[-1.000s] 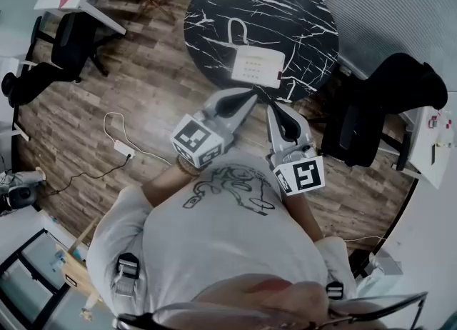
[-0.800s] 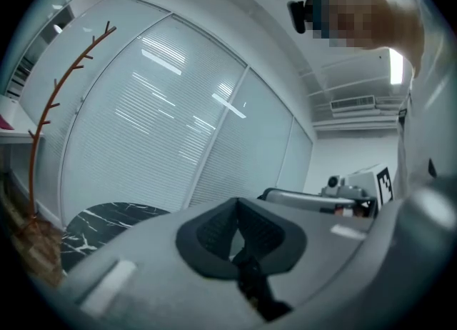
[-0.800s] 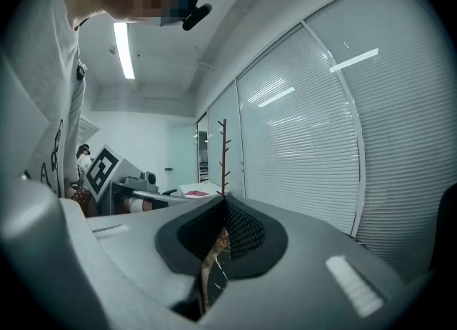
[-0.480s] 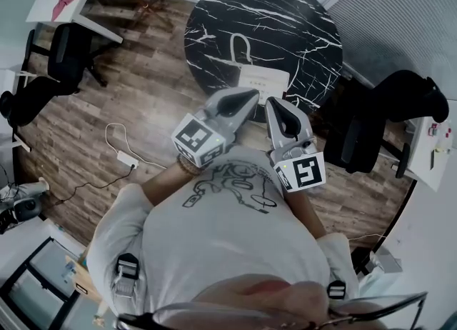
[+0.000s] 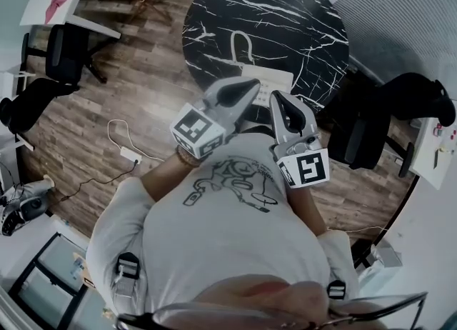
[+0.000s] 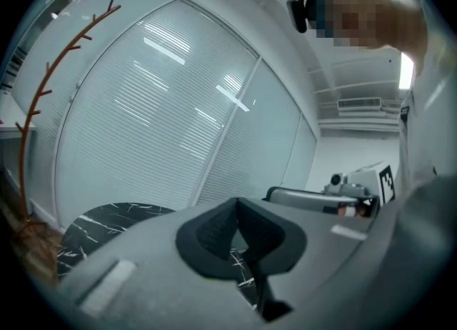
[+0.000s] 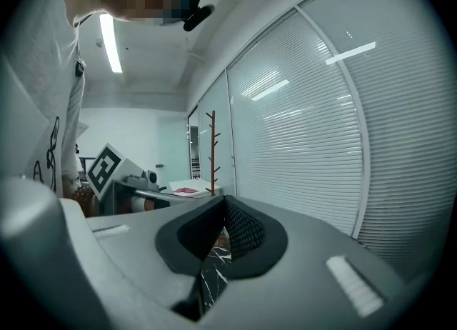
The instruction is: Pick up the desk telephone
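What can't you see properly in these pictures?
- Head view: the desk telephone has buttons too small to read, and the left tongs and right tongs cover its near edge.
- Both gripper views: the telephone is hidden behind the shut tongs. Only slivers of the marble table show.

A: Floor?
B: Brown wood planks (image 5: 143,86). A white power strip (image 5: 128,153) with a cable lies on them.
A: Furniture?
B: Round black marble table (image 5: 300,7) with white veins. Black chair (image 5: 61,46) at left beside a white desk (image 5: 36,11). A second black chair (image 5: 400,103) at right, near another white desk (image 5: 432,168).
A: Walls?
B: Glass panels with closed white blinds (image 6: 157,107), running past the table. A thin brown coat rack (image 7: 211,157) stands by them.
A: Light?
B: Ceiling strip lamp (image 7: 109,43), lit. Bright streaks reflect on the blinds. The ceiling is white.
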`<state>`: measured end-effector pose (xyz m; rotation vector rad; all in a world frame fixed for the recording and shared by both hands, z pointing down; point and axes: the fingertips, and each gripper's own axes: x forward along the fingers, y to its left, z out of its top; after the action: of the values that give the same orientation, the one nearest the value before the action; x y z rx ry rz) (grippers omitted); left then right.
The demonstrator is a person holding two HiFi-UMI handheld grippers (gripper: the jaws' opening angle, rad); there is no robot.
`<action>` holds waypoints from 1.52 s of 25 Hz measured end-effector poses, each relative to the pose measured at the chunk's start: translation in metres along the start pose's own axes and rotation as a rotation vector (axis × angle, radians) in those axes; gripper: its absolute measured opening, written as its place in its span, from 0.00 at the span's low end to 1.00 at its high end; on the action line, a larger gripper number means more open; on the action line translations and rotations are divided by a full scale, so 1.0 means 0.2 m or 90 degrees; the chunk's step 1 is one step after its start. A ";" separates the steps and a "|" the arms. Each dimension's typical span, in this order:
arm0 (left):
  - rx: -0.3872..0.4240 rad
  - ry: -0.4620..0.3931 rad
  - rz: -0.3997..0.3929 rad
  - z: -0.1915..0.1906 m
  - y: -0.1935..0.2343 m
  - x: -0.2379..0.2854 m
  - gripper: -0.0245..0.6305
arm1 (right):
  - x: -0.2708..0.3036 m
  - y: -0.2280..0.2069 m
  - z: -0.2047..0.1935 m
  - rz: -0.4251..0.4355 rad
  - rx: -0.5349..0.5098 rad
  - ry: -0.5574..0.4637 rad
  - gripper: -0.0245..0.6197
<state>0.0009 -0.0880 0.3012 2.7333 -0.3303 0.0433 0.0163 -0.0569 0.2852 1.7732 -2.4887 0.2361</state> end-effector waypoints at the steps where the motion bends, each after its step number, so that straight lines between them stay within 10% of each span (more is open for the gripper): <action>1: -0.001 0.002 0.002 -0.01 0.01 0.02 0.04 | 0.00 -0.02 -0.01 0.000 0.002 0.002 0.05; 38: -0.169 0.255 0.137 -1.24 0.55 0.27 0.38 | -0.01 -0.71 -1.22 -0.064 0.114 0.254 0.39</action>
<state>0.0315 -0.1047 0.5752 2.3459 -0.4727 0.5547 0.1433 -0.0595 0.5375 1.7005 -2.1487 0.7446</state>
